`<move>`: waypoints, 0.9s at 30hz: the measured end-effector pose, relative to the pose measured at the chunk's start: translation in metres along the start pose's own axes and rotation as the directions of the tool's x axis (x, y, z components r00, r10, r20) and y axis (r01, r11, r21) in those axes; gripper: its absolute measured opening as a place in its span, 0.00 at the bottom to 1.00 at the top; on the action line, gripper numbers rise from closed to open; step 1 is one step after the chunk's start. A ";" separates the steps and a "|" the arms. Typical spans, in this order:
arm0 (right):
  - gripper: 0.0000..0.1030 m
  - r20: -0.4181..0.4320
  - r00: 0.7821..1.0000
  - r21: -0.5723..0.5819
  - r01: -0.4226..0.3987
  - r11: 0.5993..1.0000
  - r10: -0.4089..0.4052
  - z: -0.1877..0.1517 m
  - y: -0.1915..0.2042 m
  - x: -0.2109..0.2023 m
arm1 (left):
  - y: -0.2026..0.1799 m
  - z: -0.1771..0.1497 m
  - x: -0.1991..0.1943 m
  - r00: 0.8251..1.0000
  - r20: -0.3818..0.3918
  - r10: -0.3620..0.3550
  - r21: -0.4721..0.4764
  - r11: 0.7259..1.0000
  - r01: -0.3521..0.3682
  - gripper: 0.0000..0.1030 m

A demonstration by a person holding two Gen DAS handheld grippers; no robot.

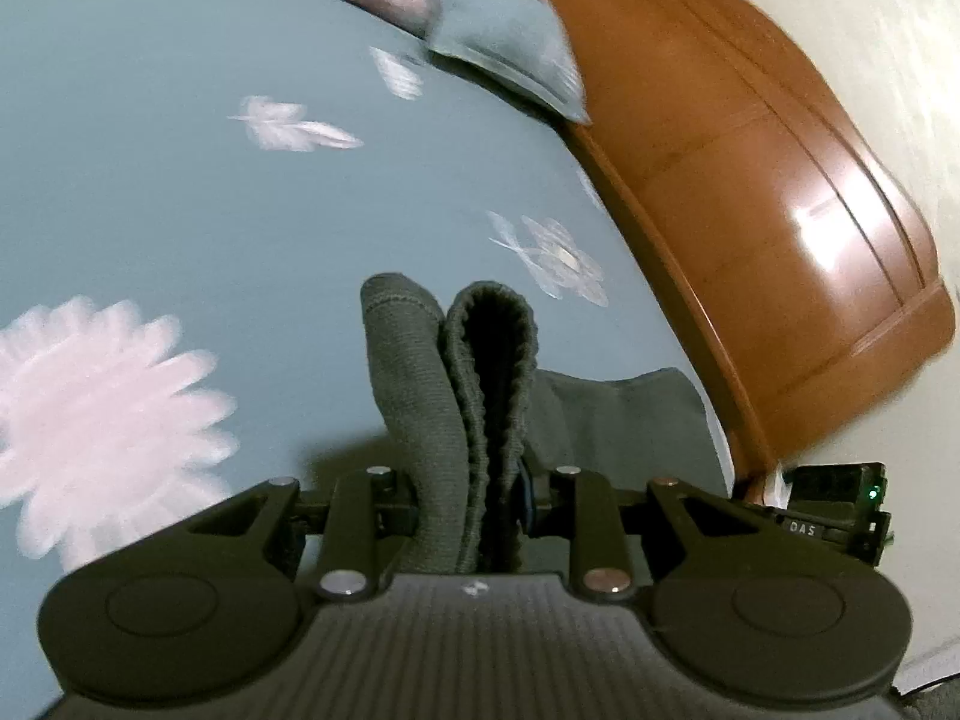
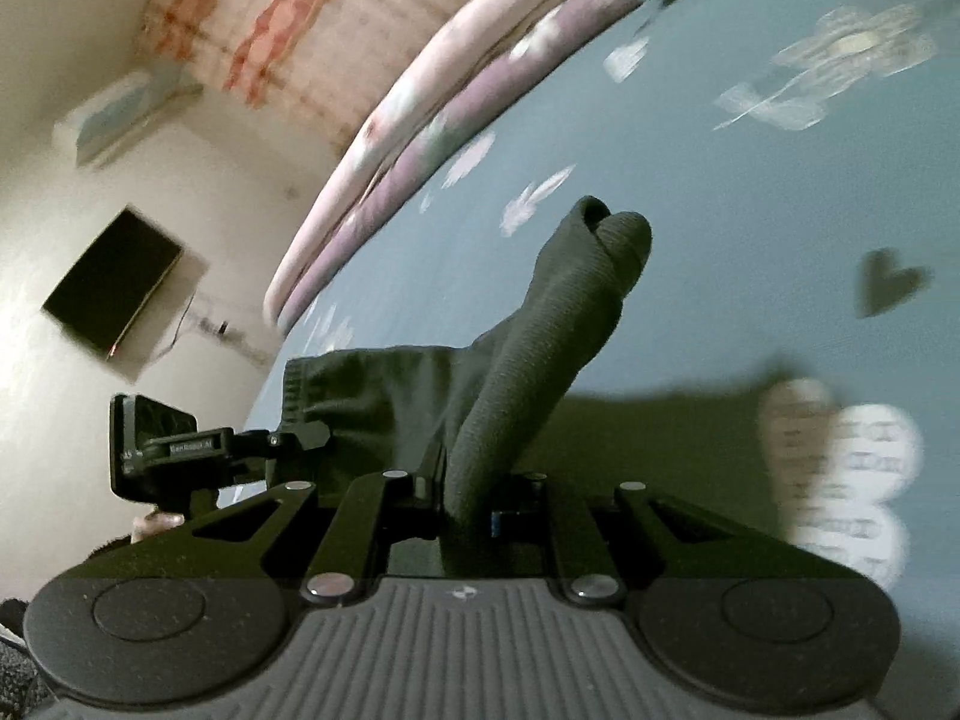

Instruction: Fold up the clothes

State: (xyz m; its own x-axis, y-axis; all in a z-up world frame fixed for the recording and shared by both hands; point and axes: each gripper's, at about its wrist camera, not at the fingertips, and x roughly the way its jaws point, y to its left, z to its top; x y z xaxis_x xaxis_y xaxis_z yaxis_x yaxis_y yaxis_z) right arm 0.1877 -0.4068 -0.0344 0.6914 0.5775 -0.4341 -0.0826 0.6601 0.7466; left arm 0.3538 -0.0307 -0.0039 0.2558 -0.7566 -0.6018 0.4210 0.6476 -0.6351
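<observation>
Left gripper (image 1: pixel 480 498) and right gripper (image 2: pixel 474 498) each pinched a bunch of the dark garment (image 1: pixel 456 372) above the bedsheet (image 1: pixel 180 180); advised keeping both edges level and taut.

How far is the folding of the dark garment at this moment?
Done: both grippers have gripped it. The left gripper pinches a bunched, ribbed edge of the dark garment; the right gripper pinches another bunch. In hand: cloth hangs between them over the floral bedsheet. Left: no finished fold shows yet; laying flat and folding remain.
</observation>
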 end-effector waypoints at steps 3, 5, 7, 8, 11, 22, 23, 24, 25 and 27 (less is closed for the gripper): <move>0.16 0.081 0.996 0.031 0.044 0.999 -0.046 -0.004 -0.017 -0.034 | -0.036 0.022 0.043 0.998 -0.057 -0.021 0.080 0.996 0.025 0.24; 0.16 0.134 0.988 0.052 0.067 0.996 -0.074 -0.007 -0.028 -0.056 | -0.060 0.033 0.073 0.994 -0.100 -0.031 0.127 0.991 0.044 0.23; 0.16 0.184 0.978 0.075 0.089 0.993 -0.102 -0.009 -0.041 -0.073 | -0.083 0.042 0.102 0.990 -0.141 -0.027 0.169 0.984 0.051 0.23; 0.16 0.208 0.971 0.087 0.099 0.991 -0.116 -0.009 -0.048 -0.082 | -0.095 0.048 0.117 0.987 -0.161 -0.028 0.190 0.980 0.059 0.22; 0.16 0.280 0.947 0.124 0.129 0.984 -0.159 -0.011 -0.067 -0.107 | -0.133 0.065 0.158 0.979 -0.204 -0.019 0.262 0.962 0.073 0.22; 0.17 0.466 0.846 0.254 0.153 0.955 -0.260 -0.007 -0.108 -0.149 | -0.260 0.114 0.290 0.970 -0.233 0.072 0.500 0.864 0.056 0.21; 0.17 0.476 0.839 0.263 0.151 0.953 -0.264 -0.007 -0.110 -0.151 | -0.271 0.117 0.301 0.970 -0.229 0.081 0.522 0.851 0.053 0.21; 0.17 0.484 0.833 0.267 0.152 0.952 -0.268 -0.006 -0.111 -0.150 | -0.282 0.119 0.311 0.970 -0.226 0.089 0.544 0.838 0.050 0.21; 0.17 0.489 0.827 0.272 0.159 0.949 -0.278 -0.004 -0.112 -0.148 | -0.291 0.120 0.319 0.970 -0.222 0.095 0.562 0.826 0.048 0.21; 0.17 0.498 0.816 0.285 0.168 0.944 -0.295 -0.002 -0.114 -0.145 | -0.309 0.121 0.335 0.970 -0.220 0.108 0.589 0.807 0.044 0.21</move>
State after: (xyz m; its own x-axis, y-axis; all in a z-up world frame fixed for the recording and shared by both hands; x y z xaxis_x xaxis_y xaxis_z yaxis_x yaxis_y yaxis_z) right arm 0.0953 -0.5651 -0.0577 0.9455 0.0369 -0.3235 0.2425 0.5833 0.7752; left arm 0.4148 -0.4950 0.0493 0.1021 -0.6438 -0.7583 0.8635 0.4359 -0.2538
